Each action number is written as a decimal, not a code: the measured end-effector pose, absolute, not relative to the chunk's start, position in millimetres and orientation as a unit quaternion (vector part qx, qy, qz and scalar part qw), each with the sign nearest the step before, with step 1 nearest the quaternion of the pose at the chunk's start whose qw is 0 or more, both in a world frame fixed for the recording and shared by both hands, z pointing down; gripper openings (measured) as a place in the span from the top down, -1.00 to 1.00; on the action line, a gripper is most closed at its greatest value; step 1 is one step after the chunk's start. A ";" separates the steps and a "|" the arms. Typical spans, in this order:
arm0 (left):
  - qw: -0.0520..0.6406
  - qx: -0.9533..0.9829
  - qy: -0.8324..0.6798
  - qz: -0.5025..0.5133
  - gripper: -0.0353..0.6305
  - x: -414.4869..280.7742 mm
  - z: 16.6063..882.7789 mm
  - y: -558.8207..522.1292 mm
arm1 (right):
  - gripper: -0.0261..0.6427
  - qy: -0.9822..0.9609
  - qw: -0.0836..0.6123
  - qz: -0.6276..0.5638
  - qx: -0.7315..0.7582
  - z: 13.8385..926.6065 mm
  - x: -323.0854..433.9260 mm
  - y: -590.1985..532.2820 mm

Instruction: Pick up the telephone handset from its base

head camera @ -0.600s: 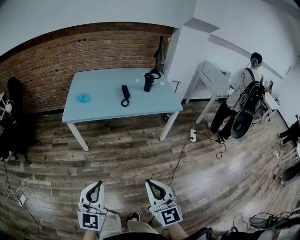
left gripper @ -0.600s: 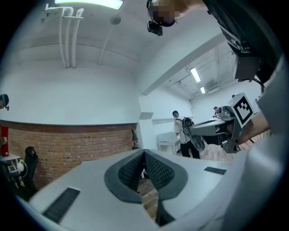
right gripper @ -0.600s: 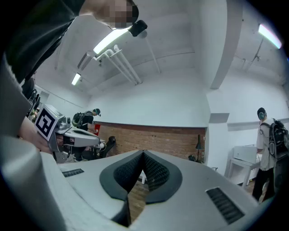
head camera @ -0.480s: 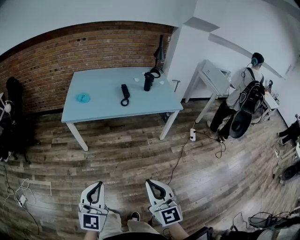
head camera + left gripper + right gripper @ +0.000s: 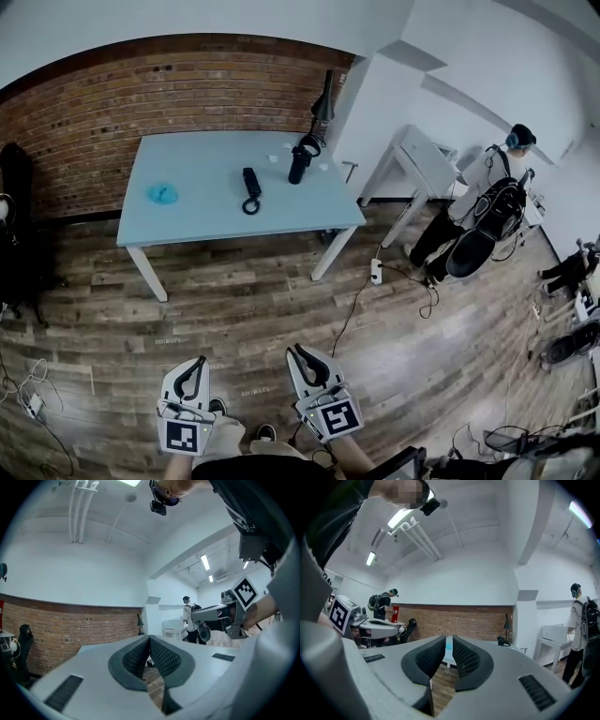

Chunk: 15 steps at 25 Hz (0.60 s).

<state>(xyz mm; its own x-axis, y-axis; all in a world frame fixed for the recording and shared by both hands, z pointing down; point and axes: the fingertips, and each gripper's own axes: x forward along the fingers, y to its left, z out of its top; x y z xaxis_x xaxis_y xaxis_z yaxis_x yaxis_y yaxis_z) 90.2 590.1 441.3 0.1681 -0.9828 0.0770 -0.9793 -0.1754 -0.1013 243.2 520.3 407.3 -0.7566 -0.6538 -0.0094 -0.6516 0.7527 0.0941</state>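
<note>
Since the earlier head views, the camera has shifted a little. The light blue worktop (image 5: pixel 309 214) now sits slightly further left, both grippers ride a touch higher at the bottom edge, and the person with a backpack (image 5: pixel 487 202) at the right shows lower and further out. Nothing on the worktop has changed place.

The left gripper (image 5: pixel 199 361) is held level over the wooden floor (image 5: pixel 244 300), far short of the worktop. Its pads meet at the tips with nothing between them. The right gripper (image 5: pixel 298 350), just beside it, is also level and has its jaws drawn almost together. Its own view shows only a thin slit between the ribbed pads, and nothing in that slit.

The telephone handset (image 5: pixel 251 180) lies near the middle of the worktop as a dark, long shape. A loop of coiled cord (image 5: pixel 249 205) sits at its near end, and the base under it is too small to tell apart. To its right stands a black upright object (image 5: pixel 298 163), and a small blue thing (image 5: pixel 161 193) lies toward the left end. A brick wall (image 5: pixel 141 94) runs behind, with a black lamp (image 5: pixel 323 98) at its right end.
</note>
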 end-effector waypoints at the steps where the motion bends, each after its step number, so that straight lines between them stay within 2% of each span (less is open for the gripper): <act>1: 0.020 -0.766 0.640 -0.058 0.89 82.2 439.1 583.0 | 0.74 -0.937 0.012 -0.050 0.345 404.4 233.8 516.4; 6: 0.024 -0.780 0.624 -0.052 0.89 46.3 428.0 556.1 | 0.82 -0.942 0.008 -0.061 0.330 386.0 181.7 500.3; 10: 0.031 -0.789 0.612 -0.049 0.89 20.2 418.9 545.3 | 0.84 -0.940 0.039 -0.064 0.332 379.4 140.4 496.0; 15: 0.031 -0.792 0.607 -0.051 0.89 2.4 421.7 528.3 | 0.84 -0.938 0.044 -0.064 0.337 383.3 122.8 485.6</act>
<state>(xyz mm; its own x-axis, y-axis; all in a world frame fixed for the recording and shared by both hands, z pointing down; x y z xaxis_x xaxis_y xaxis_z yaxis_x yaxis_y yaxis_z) 2.4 528.3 421.7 0.2567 -0.9655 0.0426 -0.9591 -0.2600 -0.1117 122.8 485.6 383.3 -0.7689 -0.6382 0.0388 -0.6271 0.7646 0.1491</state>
